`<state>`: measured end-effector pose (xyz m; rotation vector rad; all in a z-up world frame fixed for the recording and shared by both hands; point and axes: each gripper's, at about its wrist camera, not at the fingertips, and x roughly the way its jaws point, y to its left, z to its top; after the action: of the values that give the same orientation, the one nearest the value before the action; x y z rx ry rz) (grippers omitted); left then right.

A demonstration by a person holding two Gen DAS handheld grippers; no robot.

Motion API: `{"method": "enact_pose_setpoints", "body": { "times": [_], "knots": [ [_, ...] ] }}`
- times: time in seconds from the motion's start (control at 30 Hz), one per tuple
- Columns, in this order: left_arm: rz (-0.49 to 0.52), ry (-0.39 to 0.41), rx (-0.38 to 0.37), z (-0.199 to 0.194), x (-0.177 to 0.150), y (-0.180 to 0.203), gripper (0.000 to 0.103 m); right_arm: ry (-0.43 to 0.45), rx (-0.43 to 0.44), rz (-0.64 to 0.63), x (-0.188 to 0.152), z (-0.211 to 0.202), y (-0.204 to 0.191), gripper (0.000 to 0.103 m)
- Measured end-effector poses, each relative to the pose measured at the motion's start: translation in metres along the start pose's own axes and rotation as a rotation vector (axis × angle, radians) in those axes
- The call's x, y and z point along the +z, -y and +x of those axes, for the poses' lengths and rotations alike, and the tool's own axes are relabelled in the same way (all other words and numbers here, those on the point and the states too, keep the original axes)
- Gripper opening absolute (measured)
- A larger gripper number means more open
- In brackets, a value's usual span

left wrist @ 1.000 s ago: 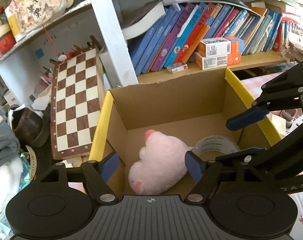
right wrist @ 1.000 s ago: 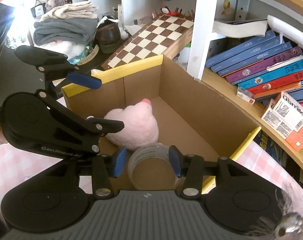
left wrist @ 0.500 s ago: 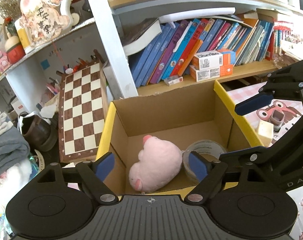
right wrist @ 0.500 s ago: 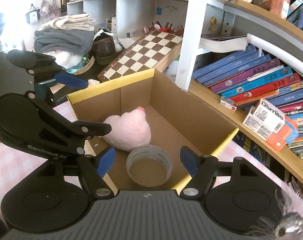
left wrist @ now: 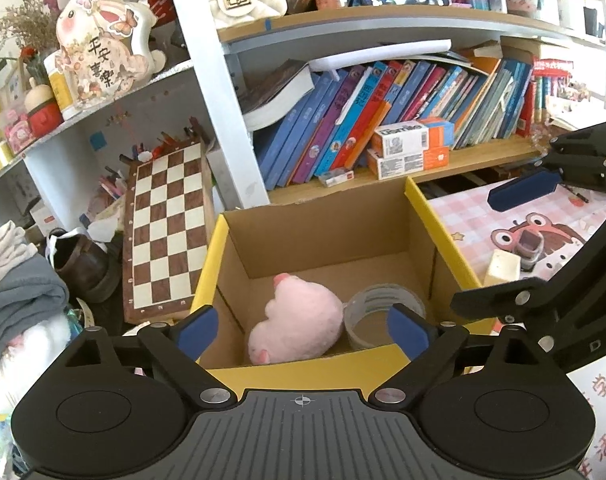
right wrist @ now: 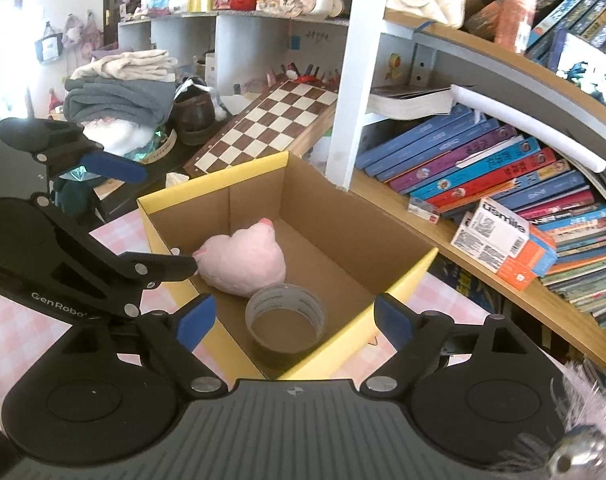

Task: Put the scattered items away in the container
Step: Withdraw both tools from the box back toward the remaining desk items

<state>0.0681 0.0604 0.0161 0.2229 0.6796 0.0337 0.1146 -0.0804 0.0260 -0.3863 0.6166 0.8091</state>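
Grippers both hang above the box (left wrist: 439,236), empty: the left gripper (left wrist: 301,330) and right gripper (right wrist: 291,318) each have jaws spread wide. Inside, the tape roll (right wrist: 286,317) lies flat, hole upward, in the near corner by the right gripper. Touching it, the pink plush (left wrist: 297,328) lies on its side, long axis running toward the far wall.
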Motion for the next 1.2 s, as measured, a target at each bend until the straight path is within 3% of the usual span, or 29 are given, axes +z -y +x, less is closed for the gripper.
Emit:
{"method": "enact_pose_setpoints", "body": {
  "times": [0.57,1.2],
  "knots": [
    [0.003,0.013,-0.027,-0.022,-0.012,0.013,0.097,-0.017,-0.084,0.079,-0.034,-0.033,0.008,0.089],
    [0.033,-0.009,-0.108,-0.032,-0.024,0.038,0.097,-0.108,-0.218,0.315,-0.101,-0.065,0.034,0.089]
  ]
}}
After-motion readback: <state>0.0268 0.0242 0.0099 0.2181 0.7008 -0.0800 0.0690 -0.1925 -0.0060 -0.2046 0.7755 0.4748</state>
